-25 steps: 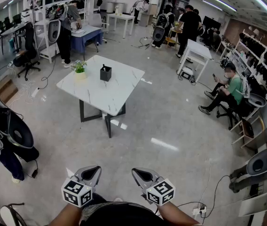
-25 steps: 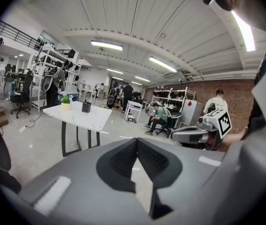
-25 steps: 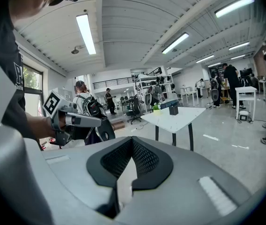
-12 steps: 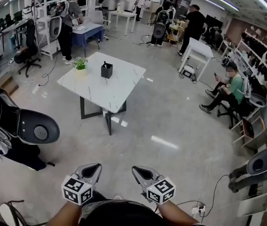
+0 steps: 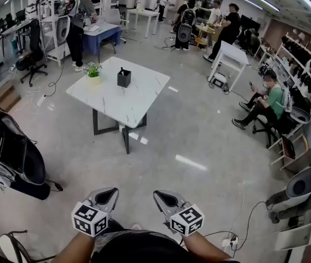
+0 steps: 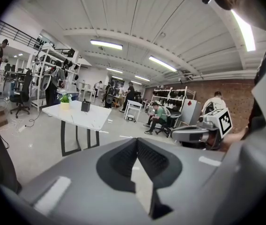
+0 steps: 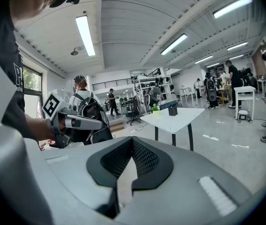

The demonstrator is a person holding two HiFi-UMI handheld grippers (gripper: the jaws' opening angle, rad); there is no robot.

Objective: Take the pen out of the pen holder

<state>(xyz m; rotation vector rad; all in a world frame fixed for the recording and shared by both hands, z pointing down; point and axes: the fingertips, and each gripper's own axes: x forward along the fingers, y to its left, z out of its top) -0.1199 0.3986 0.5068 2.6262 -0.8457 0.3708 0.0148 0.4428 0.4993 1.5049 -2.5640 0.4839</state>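
The left hand-held gripper sits low by the body, jaws pressed together on nothing. Far off, upper middle, the pen stands in the pen holder on the worktop. The right hand-held gripper is closed and empty too; probably too far to reach yet.

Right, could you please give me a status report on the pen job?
Left claw and right claw shut, empty. Black square pen holder, dark pen inside, on white marble table, far ahead. Floor between looks open.
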